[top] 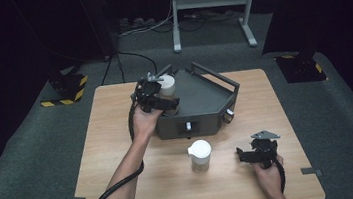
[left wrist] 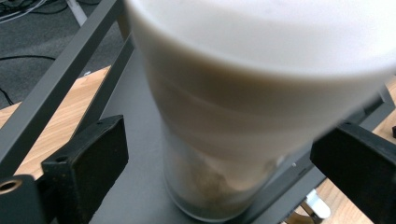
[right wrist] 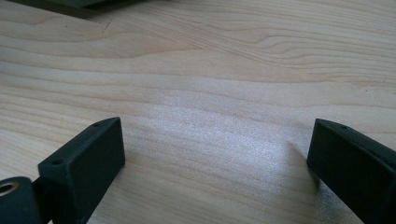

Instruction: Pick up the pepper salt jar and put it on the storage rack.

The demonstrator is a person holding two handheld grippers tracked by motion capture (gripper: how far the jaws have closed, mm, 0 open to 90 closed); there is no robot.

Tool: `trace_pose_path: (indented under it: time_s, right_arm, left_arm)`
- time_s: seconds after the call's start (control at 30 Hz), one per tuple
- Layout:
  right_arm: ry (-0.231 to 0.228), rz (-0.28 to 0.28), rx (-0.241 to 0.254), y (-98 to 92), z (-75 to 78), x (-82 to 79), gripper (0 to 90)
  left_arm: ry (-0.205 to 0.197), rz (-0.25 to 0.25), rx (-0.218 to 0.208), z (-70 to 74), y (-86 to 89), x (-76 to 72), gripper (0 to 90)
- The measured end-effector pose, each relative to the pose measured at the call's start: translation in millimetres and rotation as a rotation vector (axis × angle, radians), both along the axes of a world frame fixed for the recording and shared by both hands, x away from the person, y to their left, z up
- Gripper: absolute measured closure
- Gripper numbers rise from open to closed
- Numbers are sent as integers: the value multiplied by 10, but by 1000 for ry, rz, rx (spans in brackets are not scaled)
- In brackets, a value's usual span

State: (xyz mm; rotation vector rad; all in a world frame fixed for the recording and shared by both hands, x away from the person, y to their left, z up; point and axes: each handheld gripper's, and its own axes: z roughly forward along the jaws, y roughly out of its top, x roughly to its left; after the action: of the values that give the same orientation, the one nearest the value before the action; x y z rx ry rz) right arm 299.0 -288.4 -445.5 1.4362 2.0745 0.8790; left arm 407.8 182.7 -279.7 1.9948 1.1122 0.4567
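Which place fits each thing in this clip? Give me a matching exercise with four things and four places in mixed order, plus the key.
Things:
1. jar with white lid
2. jar with spout lid
3. left tool
4. right tool

Places:
A. over bare wood at the table's near right
B. standing on the dark tray
C. jaws open, one on each side of a jar
D. standing on the table in front of the tray

Pairs: 1-B, 2-D, 3-C, 4-A

A: Any lettering, labels or numbers legible?
B: None. The jar [top: 167, 91], the grey tray [top: 204, 99] and the second jar [top: 200, 155] carry no readable marks.
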Motion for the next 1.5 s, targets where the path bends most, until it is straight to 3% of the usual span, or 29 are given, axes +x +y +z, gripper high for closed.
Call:
trace_pose_path:
  time_s: [0.77, 1.5]
  right_arm:
    - [0, 0, 0, 0, 1, 0, 36]
    - [0, 1, -1, 0, 0, 0, 35]
  left_arm:
    - [-11, 14, -20, -109, 246, -407, 24]
    - [4, 37, -61, -400, 419, -712, 29]
